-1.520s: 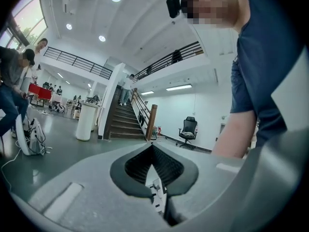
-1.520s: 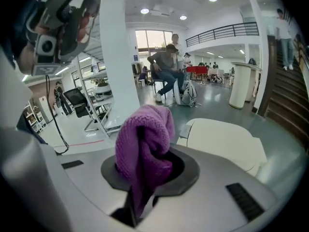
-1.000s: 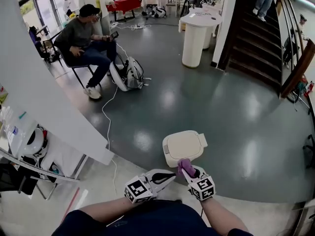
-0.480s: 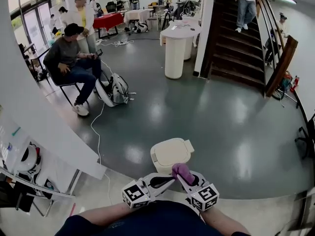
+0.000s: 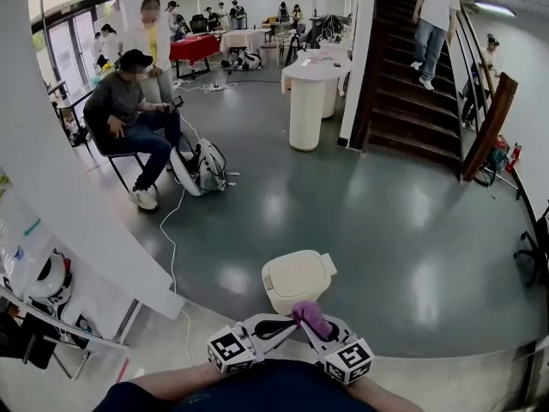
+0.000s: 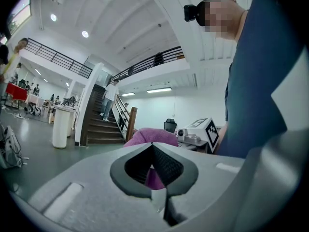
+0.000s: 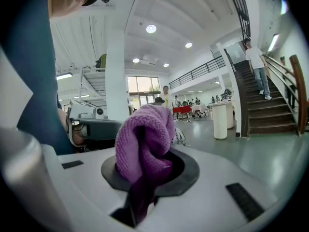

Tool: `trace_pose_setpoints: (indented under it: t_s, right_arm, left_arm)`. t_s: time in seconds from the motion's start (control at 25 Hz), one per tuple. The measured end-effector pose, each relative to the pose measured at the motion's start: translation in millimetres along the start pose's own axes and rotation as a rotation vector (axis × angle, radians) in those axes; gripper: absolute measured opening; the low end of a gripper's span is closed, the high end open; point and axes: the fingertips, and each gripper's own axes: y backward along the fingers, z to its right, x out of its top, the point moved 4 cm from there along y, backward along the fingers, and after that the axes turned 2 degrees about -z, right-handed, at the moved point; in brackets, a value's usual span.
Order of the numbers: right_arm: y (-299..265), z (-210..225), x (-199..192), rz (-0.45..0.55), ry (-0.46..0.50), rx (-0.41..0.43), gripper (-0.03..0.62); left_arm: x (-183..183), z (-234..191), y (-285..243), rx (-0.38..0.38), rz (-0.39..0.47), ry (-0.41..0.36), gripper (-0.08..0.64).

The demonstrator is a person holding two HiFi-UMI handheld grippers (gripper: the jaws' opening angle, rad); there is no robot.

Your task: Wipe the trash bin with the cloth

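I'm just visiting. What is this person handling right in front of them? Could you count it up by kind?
Tongs: 2, the left tongs and the right tongs
Purple cloth: 1, clamped in the right tongs
White trash bin: 1, on the floor
Total: 4

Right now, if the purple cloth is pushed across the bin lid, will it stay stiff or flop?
Probably floppy: the purple cloth bunches and folds in the right gripper. Its knitted texture suggests it is light and grippy, likely dragging on the trash bin lid.
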Motion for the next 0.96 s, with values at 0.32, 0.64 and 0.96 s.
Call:
trace_pose_setpoints:
  t_s: [0.32,0.64,0.96]
  right_arm:
    - [-0.1,-1.7,-3.0,-0.006,0.002,0.014,0.074]
    - [0.2,-1.7,-2.6,-0.007,0.005,0.016,0.074]
    - [3.8,6.8,-4.0,-0.009,0.0,0.013,0.074]
  left_arm:
    - [4.8,0.4,0.7,0.03,0.017,0.013,-0.002]
    - [-0.8,-1.6,1.6,0.057,-0.017,0.022,-0.002]
    - [2.1,-0.7,-6.1,0.063,-0.033,0.029,-0.002]
